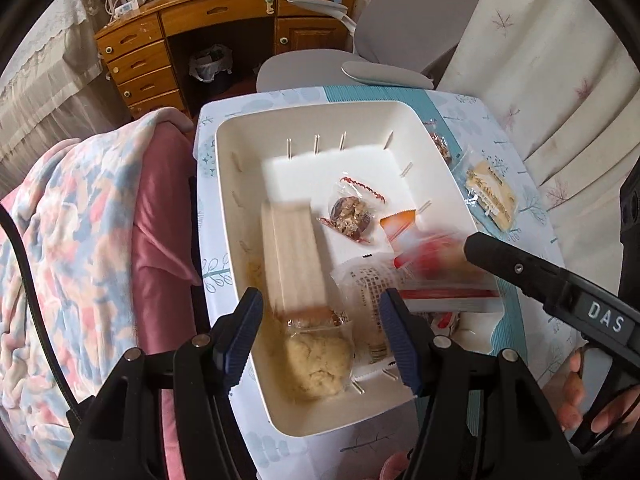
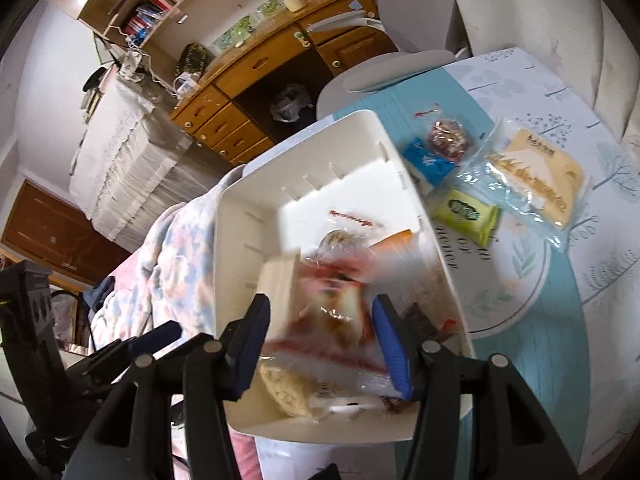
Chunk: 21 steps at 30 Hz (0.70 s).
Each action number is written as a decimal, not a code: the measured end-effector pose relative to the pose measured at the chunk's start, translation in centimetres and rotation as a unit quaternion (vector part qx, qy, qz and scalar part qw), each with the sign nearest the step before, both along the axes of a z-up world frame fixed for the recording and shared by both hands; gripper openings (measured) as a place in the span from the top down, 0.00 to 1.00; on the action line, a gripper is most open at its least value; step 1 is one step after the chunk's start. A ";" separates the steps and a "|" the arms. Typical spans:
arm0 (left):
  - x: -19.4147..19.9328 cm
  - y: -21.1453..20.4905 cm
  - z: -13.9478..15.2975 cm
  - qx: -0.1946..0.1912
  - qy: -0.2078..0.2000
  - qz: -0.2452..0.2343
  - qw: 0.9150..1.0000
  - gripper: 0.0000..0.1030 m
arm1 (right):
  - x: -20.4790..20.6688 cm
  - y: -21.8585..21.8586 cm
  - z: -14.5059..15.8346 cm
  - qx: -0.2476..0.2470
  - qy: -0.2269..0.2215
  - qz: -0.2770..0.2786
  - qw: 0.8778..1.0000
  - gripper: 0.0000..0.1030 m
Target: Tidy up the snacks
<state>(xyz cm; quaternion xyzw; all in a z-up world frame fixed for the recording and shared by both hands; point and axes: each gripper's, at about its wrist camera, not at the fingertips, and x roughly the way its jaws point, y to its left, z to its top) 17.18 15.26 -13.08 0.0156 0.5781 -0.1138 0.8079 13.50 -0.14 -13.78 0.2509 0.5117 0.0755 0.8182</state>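
We look down past our left gripper [image 1: 320, 340], jaws apart and pressing nothing, above a white bin [image 1: 224, 200] on the patterned surface [image 1: 472, 116]. Inside lie a pale blurred wafer pack [image 1: 292, 256], a crumbly cookie packet [image 1: 320, 364] and a nut cluster packet [image 1: 352, 210]. Our right gripper [image 2: 318, 344], jaws likewise parted, hovers over a blurred red-and-white packet [image 2: 332, 320]. Right of the bin, 4 snacks remain: blue [image 2: 426, 160], green [image 2: 466, 212], dark-red [image 2: 448, 138], cream [image 2: 532, 176].

Wood desk [image 1: 224, 12] w/ drawers, grey chair [image 1: 404, 28], pastel blanket [image 1: 72, 240], bin under desk [image 1: 210, 64].
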 end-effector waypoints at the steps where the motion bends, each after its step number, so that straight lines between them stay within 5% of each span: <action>1: 0.0 0.0 -0.1 0.002 0.004 -0.001 1.000 0.29 | -0.1 0.0 0.0 -0.001 -0.001 0.001 1.000 0.35; 21: -2.1 -4.7 2.3 -0.001 0.022 0.012 1.000 0.21 | -5.4 -5.8 2.0 -0.051 -0.039 0.014 0.998 0.23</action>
